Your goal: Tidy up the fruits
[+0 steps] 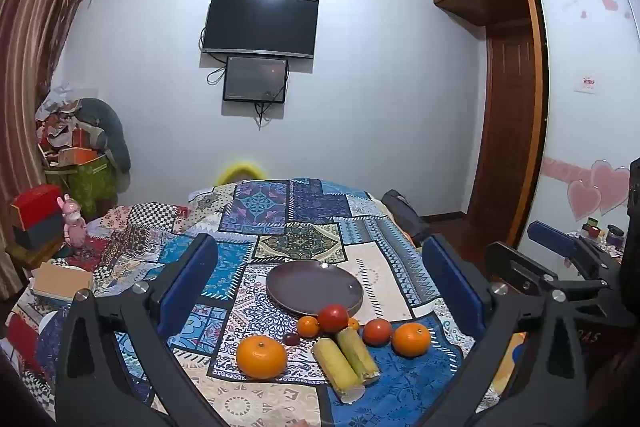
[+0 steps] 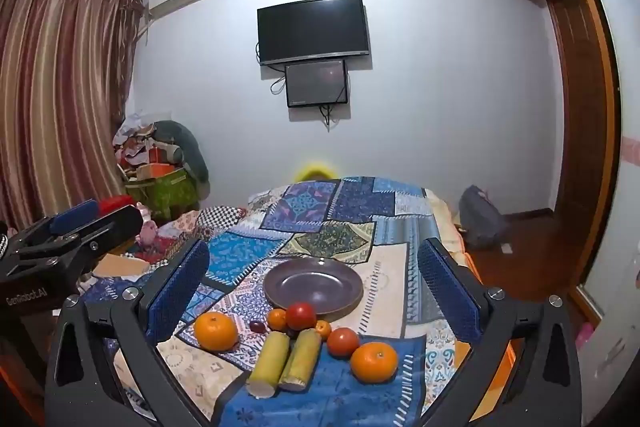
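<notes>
An empty purple plate (image 1: pixel 314 285) (image 2: pixel 313 285) lies on the patchwork cloth. In front of it sit two large oranges (image 1: pixel 261 357) (image 1: pixel 411 339), two tomatoes (image 1: pixel 333 317) (image 1: pixel 377 331), small oranges (image 1: pixel 307 326), a dark grape (image 1: pixel 291 339) and two yellow-green cane pieces (image 1: pixel 346 361). The same group shows in the right wrist view, with a big orange (image 2: pixel 215 331) and cane pieces (image 2: pixel 285 361). My left gripper (image 1: pixel 320 279) and right gripper (image 2: pixel 314 283) are open, empty, held above and short of the fruit.
The cloth covers a bed (image 1: pixel 304 211) with clutter, boxes and a pink toy (image 1: pixel 74 223) to the left. A wardrobe (image 1: pixel 512 107) and a doorway stand to the right. A TV (image 1: pixel 260 25) hangs on the far wall.
</notes>
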Motion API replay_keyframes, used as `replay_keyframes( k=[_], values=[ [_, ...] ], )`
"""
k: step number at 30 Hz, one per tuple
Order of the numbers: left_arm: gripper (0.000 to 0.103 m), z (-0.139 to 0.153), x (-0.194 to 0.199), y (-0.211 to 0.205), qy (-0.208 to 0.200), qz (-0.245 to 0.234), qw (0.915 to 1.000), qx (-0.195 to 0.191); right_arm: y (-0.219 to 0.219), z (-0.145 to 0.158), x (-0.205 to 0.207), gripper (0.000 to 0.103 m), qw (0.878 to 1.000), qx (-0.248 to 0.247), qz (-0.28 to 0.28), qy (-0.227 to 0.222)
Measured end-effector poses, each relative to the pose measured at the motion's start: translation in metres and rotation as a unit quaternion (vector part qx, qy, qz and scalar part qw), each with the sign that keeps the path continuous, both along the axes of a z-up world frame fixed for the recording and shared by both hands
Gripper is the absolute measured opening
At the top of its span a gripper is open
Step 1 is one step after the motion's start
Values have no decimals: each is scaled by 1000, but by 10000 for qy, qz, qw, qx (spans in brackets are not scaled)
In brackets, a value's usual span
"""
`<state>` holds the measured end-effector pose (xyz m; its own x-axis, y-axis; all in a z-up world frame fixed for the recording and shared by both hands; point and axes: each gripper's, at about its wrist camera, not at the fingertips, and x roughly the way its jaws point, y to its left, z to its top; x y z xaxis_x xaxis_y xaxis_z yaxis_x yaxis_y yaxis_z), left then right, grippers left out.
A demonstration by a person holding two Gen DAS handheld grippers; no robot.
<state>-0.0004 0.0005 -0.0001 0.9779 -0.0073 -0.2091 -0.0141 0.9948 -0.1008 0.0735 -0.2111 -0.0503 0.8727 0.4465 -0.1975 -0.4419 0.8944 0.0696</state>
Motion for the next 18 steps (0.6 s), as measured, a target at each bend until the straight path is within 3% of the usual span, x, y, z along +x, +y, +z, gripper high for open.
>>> replay_keyframes(
  k=[18],
  values=[
    [103,3,-2,-2,-20,3,9999,161,-4,6,0,103,10000,69,-30,-11]
  ],
)
